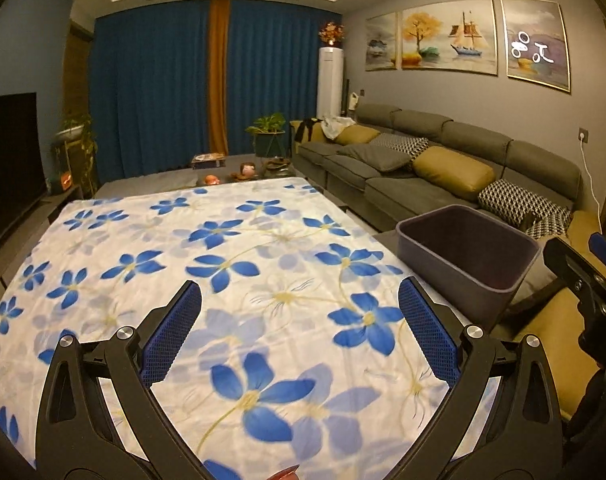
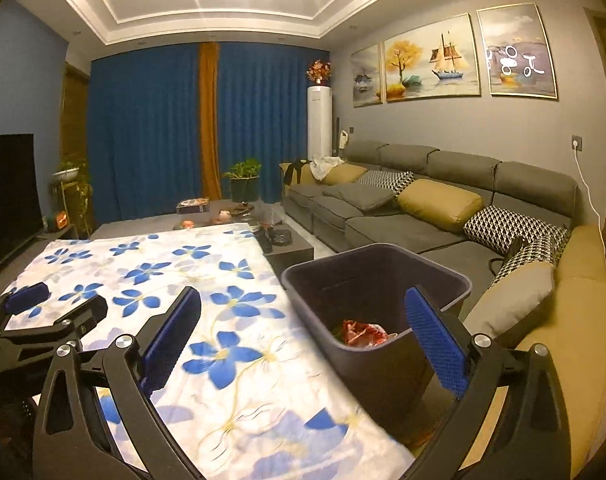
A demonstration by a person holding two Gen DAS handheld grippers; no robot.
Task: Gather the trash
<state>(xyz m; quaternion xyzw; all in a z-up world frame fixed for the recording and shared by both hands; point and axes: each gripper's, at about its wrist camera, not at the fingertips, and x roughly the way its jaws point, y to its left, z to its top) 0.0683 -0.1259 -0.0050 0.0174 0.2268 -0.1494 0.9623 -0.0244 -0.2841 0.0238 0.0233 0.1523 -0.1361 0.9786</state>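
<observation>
A dark grey bin [image 2: 383, 280] stands at the right edge of the table covered by a white cloth with blue flowers [image 2: 231, 360]. Crumpled red trash [image 2: 361, 334] lies inside the bin. My right gripper [image 2: 303, 336] hangs open over the cloth's edge and the bin's near rim, nothing between its blue pads. In the left wrist view the bin [image 1: 467, 256] sits to the right, its inside hidden. My left gripper [image 1: 299, 336] is open above the cloth [image 1: 223, 280], empty. The other gripper shows at each view's edge.
A grey sofa [image 1: 423, 168] with yellow and patterned cushions runs along the right wall behind the bin. A low dark table [image 2: 231, 216] with small items and potted plants stands beyond the cloth. A dark TV [image 1: 7, 168] is at the left.
</observation>
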